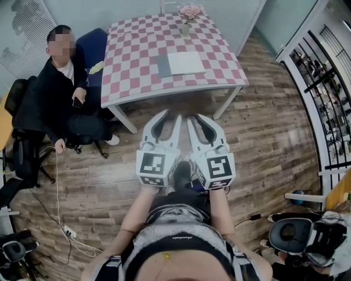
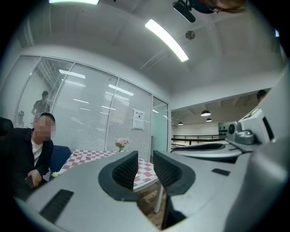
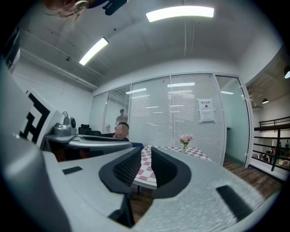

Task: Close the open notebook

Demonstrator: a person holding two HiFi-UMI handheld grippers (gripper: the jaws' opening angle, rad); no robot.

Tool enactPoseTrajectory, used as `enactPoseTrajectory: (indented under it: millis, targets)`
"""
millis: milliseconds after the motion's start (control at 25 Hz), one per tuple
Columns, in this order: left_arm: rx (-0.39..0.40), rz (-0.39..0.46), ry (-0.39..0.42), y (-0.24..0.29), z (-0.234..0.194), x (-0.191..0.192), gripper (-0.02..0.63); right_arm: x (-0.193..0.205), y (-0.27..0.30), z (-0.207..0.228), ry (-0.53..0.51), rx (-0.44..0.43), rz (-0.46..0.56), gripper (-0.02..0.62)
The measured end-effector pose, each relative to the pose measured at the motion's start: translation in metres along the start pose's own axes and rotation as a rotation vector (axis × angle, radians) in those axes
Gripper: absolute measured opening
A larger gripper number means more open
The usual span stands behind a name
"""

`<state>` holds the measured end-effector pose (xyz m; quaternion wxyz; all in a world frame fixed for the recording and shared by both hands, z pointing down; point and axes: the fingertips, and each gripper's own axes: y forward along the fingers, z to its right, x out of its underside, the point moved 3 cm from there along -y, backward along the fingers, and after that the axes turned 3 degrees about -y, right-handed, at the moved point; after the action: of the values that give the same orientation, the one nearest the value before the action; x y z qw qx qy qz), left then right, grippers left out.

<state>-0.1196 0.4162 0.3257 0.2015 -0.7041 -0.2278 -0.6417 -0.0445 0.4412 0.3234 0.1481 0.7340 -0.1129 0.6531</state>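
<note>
An open white-paged notebook (image 1: 181,63) lies near the front edge of the pink-checked table (image 1: 131,55). The white plastic left gripper (image 1: 171,116) and right gripper (image 1: 196,117) — side by side, short of that edge — stand parted, empty.

Found open notebook (image 1: 181,64) lying flat on checked table (image 1: 131,55), vase of pink flowers (image 1: 189,15) beyond. Observed left gripper (image 1: 171,116) and right gripper (image 1: 196,117) side by side above wooden floor (image 1: 263,137), short of table. Noted seated person (image 1: 55,93) beside table.
</note>
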Motion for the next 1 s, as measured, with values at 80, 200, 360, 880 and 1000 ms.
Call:
enactPoseTrajectory:
  millis: [80,200,360,880,1000]
  targets:
    - [-0.006,-0.008,0.005,0.016,-0.008,0.002,0.08,0.0,0.015,0.011,0.01,0.0,0.007,0.071]
    - [-0.018,-0.019,0.01,0.044,-0.019,0.002,0.08,-0.003,0.043,0.028,0.034,-0.012,0.024,0.071]
    - [-0.024,-0.018,0.031,0.084,-0.029,-0.011,0.08,-0.015,0.076,0.057,0.033,-0.02,0.042,0.071]
    - [-0.107,-0.051,-0.015,0.178,-0.064,-0.014,0.08,-0.004,0.167,0.123,0.054,-0.097,-0.002,0.071]
    - [-0.134,-0.038,-0.018,0.189,-0.069,-0.014,0.08,-0.004,0.179,0.131,0.051,-0.118,-0.001,0.071]
